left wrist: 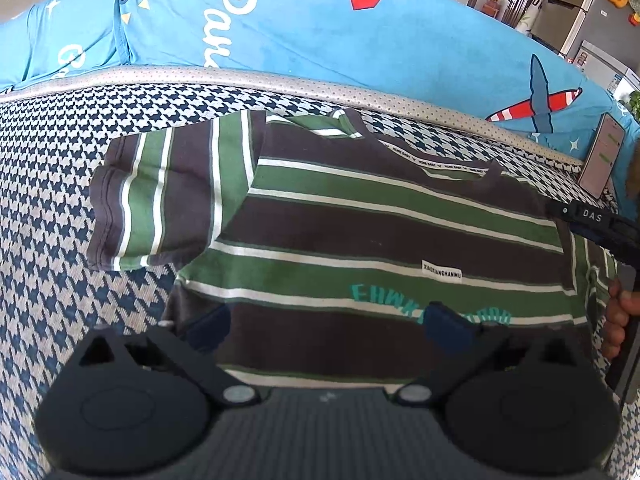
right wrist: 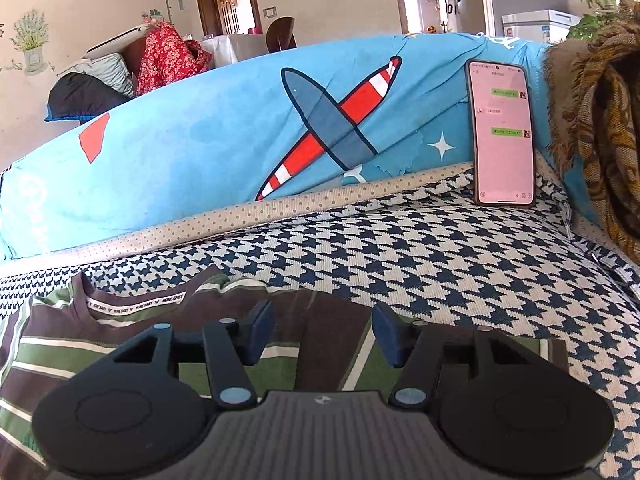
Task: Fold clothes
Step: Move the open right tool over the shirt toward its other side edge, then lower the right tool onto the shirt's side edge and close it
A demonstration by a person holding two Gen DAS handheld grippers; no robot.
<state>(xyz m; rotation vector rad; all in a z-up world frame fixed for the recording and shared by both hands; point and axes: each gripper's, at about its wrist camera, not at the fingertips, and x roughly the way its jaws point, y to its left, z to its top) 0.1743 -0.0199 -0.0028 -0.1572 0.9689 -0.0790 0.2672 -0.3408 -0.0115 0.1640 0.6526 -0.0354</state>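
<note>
A striped T-shirt (left wrist: 360,220) in green, brown and white lies flat on the houndstooth cushion, collar toward the sofa back, with its left sleeve (left wrist: 160,196) spread out. My left gripper (left wrist: 328,328) hovers open over the shirt's lower chest, nothing between its fingers. In the right wrist view the same T-shirt (right wrist: 120,360) fills the lower left. My right gripper (right wrist: 324,334) is open above the shirt's right shoulder and sleeve, which appears folded inward. The right gripper's body (left wrist: 592,220) and a hand (left wrist: 618,320) show at the right edge of the left wrist view.
A blue cartoon-print cover (right wrist: 240,128) drapes the sofa back. A lit phone (right wrist: 502,132) leans upright against it at the right. A brown fringed blanket (right wrist: 600,128) hangs at the far right. Houndstooth cushion (right wrist: 440,264) stretches right of the shirt.
</note>
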